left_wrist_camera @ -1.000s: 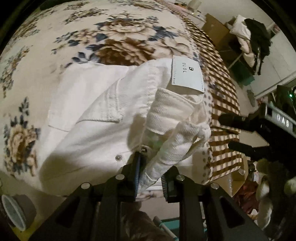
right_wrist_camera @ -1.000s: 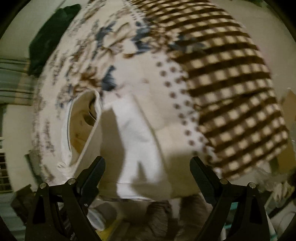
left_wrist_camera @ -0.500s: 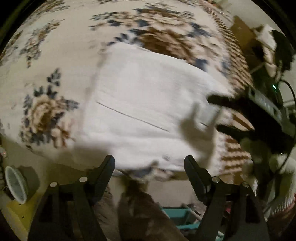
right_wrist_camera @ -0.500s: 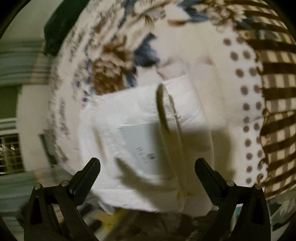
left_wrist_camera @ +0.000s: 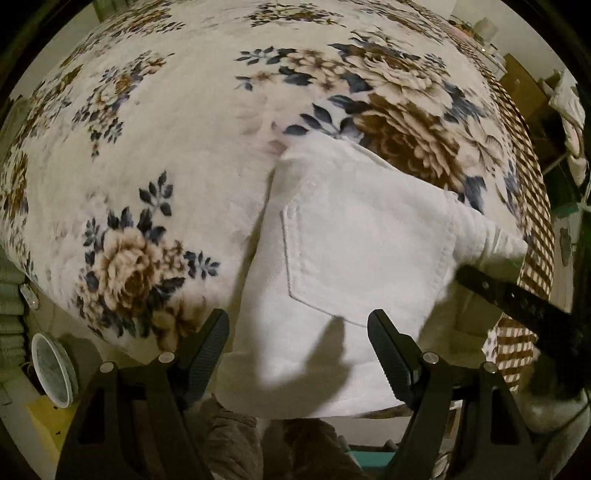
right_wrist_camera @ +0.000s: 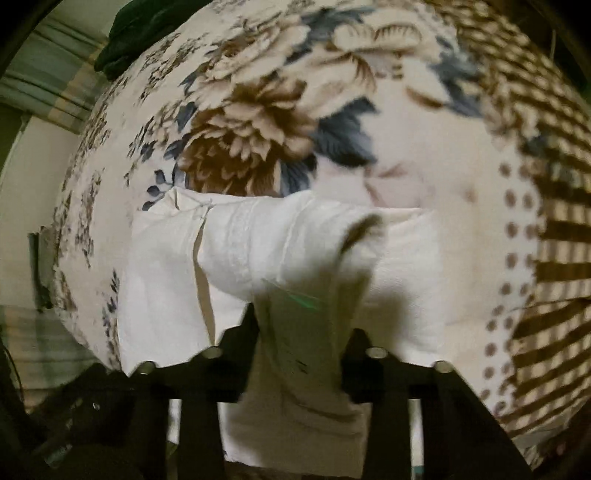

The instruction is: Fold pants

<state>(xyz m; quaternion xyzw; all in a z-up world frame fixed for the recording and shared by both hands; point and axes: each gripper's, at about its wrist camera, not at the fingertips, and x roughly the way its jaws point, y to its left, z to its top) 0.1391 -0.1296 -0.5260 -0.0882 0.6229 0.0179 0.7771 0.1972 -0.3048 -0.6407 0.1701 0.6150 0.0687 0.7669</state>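
Observation:
The white pants [left_wrist_camera: 351, 258] lie folded on the floral blanket, back pocket up, at the near edge of the bed. My left gripper [left_wrist_camera: 299, 343] is open and empty, its fingers hovering over the pants' near edge. In the right wrist view the pants [right_wrist_camera: 280, 251] show as a stacked bundle. My right gripper [right_wrist_camera: 301, 343] is shut on a fold of the white pants, with cloth bunched between the fingers. The right gripper's black body shows at the right of the left wrist view [left_wrist_camera: 517, 295].
The floral blanket [left_wrist_camera: 166, 147] covers the bed, with a brown checked border [right_wrist_camera: 535, 184] on the right. A white round container [left_wrist_camera: 51, 369] stands on the floor at lower left. Dark clothing [right_wrist_camera: 136, 33] lies at the far end.
My left gripper let go of the waistband and opened. The pants went from bunched to lying flat and folded. My right gripper went from open to shut on a fold of the pants.

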